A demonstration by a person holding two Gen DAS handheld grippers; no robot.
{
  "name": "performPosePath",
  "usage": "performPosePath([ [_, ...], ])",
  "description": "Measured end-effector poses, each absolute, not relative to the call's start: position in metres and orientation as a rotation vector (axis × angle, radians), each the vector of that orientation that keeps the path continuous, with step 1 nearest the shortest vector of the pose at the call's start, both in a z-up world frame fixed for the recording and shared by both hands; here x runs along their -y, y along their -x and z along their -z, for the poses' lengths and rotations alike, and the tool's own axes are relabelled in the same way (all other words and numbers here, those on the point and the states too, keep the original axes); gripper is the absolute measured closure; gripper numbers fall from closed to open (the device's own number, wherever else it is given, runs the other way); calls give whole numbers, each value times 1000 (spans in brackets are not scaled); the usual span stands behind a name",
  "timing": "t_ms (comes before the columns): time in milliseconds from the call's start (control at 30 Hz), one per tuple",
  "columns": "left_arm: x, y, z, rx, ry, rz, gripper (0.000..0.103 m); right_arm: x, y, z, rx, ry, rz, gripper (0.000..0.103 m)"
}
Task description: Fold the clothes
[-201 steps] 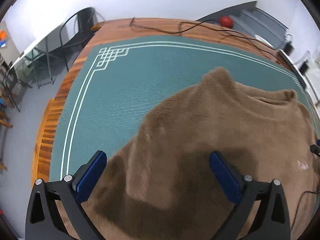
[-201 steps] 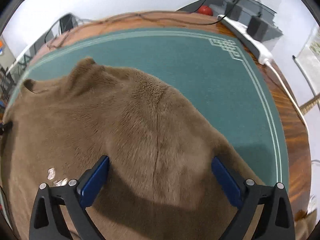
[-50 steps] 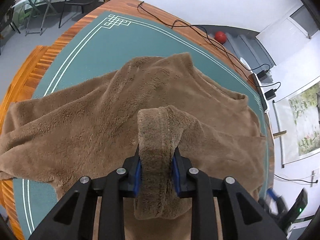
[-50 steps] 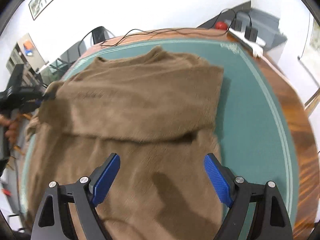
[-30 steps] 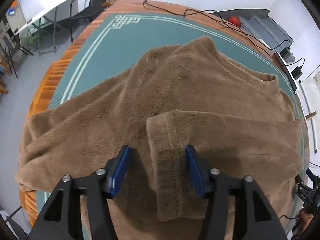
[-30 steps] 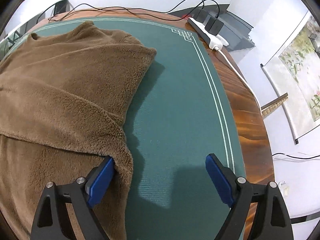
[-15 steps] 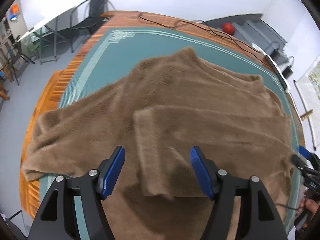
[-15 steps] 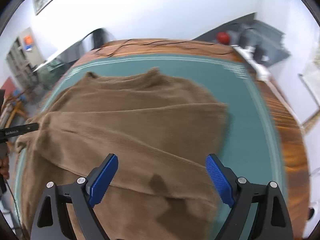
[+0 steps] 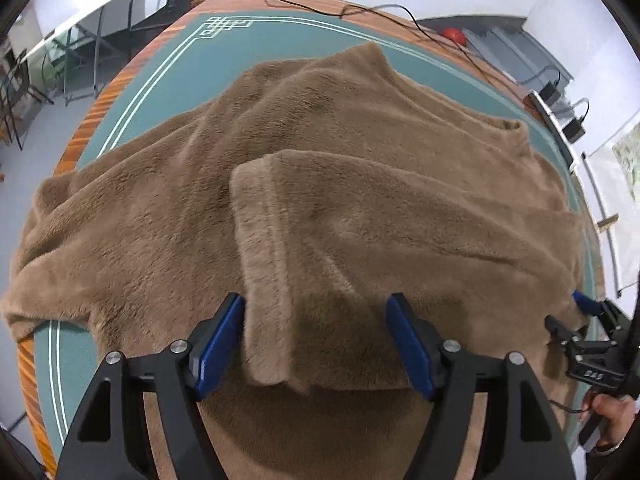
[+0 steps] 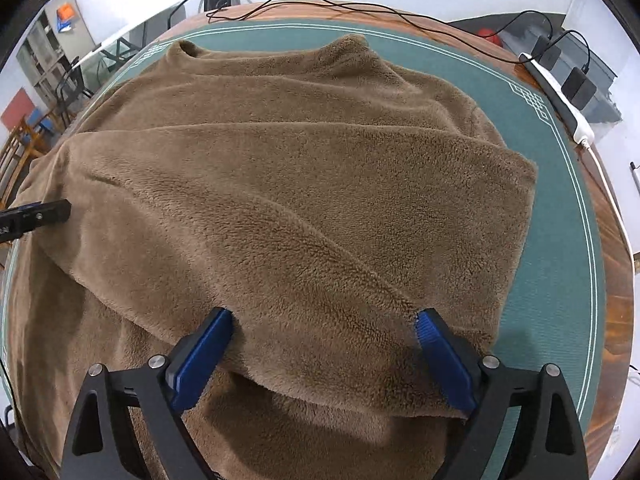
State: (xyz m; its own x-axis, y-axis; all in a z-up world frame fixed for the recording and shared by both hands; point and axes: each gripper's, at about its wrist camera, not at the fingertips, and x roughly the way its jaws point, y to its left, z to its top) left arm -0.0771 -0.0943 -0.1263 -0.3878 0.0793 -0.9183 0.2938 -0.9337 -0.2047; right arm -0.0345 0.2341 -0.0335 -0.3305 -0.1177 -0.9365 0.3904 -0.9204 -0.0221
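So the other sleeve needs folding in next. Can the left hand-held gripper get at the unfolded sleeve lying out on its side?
Probably yes. The left hand-held gripper is open and holds nothing, and the unfolded sleeve of the brown fleece sweater lies flat, with nothing on top of it or between it and the gripper.

Sweater [image 10: 304, 200]: uniform tan-brown fleece, no print. Mat [image 10: 560, 248] beneath it: teal green, bordered by thin white double lines with a white fret motif at the corners. Bench [image 9: 240, 0]: reddish-brown wood grain. Left gripper [image 9: 316, 344] and right gripper [image 10: 324, 356]: black frames, blue finger pads. Cables [image 10: 360, 8]: black. Power strip [image 10: 560, 100]: white. Ball [image 9: 453, 34]: red.
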Motion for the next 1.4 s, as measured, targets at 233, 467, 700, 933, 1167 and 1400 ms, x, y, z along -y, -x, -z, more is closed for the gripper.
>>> performPosePath([
  [233, 121, 51, 105, -642, -1569, 2463, 25, -231, 20, 6, -288, -1516, 2404, 7],
  [467, 129, 26, 111, -778, -1595, 2436, 25, -199, -6, 8, -364, -1506, 2320, 7],
  [700, 176, -4, 119, -985, -1502, 2331, 25, -186, -17, 38, -536, -1549, 2280, 1],
  [933, 255, -49, 121, -1243, -1317, 2201, 25, -185, -16, 38, -514, -1566, 2286, 1],
  [1167, 336, -96, 129, -1518, -1144, 2042, 25, -182, -18, 38, -512, -1566, 2297, 1],
  [1400, 390, -124, 168, -1870, -1068, 1826, 24, -178, -22, 36, -511, -1573, 2319, 1],
])
